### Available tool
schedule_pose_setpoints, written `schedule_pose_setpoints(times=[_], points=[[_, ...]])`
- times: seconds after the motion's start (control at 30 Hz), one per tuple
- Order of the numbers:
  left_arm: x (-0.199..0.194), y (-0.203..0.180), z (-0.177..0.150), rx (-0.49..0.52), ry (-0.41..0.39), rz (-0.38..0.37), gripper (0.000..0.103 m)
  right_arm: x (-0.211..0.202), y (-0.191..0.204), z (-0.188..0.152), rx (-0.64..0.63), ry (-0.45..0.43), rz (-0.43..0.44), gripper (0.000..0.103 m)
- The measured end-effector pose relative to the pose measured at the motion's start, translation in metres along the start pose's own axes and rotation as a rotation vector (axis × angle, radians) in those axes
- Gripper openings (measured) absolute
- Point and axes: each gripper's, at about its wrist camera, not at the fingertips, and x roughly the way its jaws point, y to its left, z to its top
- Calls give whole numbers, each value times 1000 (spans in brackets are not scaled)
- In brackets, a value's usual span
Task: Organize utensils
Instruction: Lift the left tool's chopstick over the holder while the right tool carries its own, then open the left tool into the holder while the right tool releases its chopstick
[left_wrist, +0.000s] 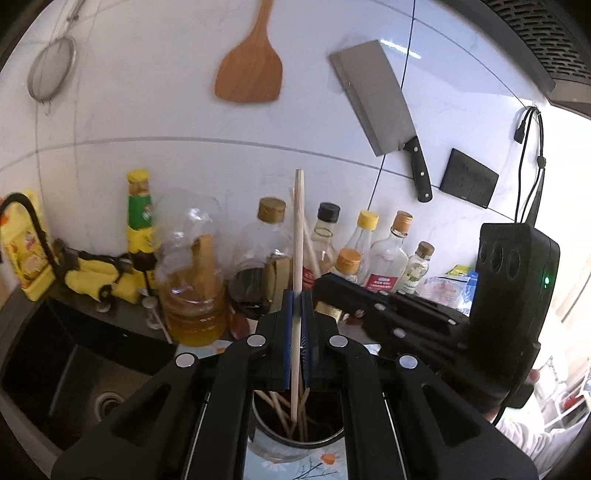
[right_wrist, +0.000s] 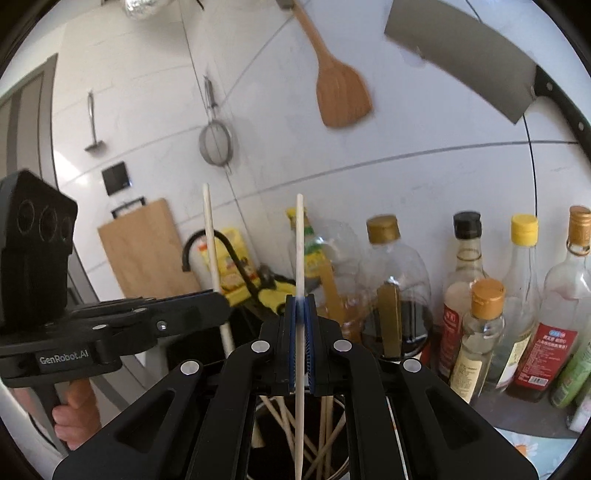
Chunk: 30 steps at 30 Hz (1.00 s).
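Note:
My left gripper (left_wrist: 297, 299) is shut on a pale wooden chopstick (left_wrist: 298, 229) that stands almost upright. Its lower end reaches into a dark round holder (left_wrist: 325, 441) just below, which holds several more chopsticks. My right gripper (right_wrist: 301, 302) is shut on a second pale chopstick (right_wrist: 300, 240), also upright over the same holder (right_wrist: 338, 450). The two grippers sit side by side. The right gripper (left_wrist: 325, 286) shows at the right of the left wrist view. The left gripper (right_wrist: 221, 306), with its chopstick (right_wrist: 210, 240), shows at the left of the right wrist view.
Several sauce and oil bottles (left_wrist: 271, 251) crowd the counter close behind the holder. A black sink (left_wrist: 74, 376) with a tap (left_wrist: 33, 221) lies to the left. A cleaver (left_wrist: 376, 103), a wooden spatula (left_wrist: 251, 70) and a strainer (left_wrist: 51, 70) hang on the wall. A cutting board (right_wrist: 144, 251) leans there.

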Motion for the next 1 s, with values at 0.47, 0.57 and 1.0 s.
schedule_pose_setpoints(times=[0.47,0.57,1.0], points=[[25,-4,-39,-40,92,46,7,2,-24,-44,30,89,9,9],[18,-5,-44,-55,90,75,16,-4,-29,-45,34,106,20,9],[-23,-30,-68,-12,82,229,80,-50,-39,-35,33,66,11,77]])
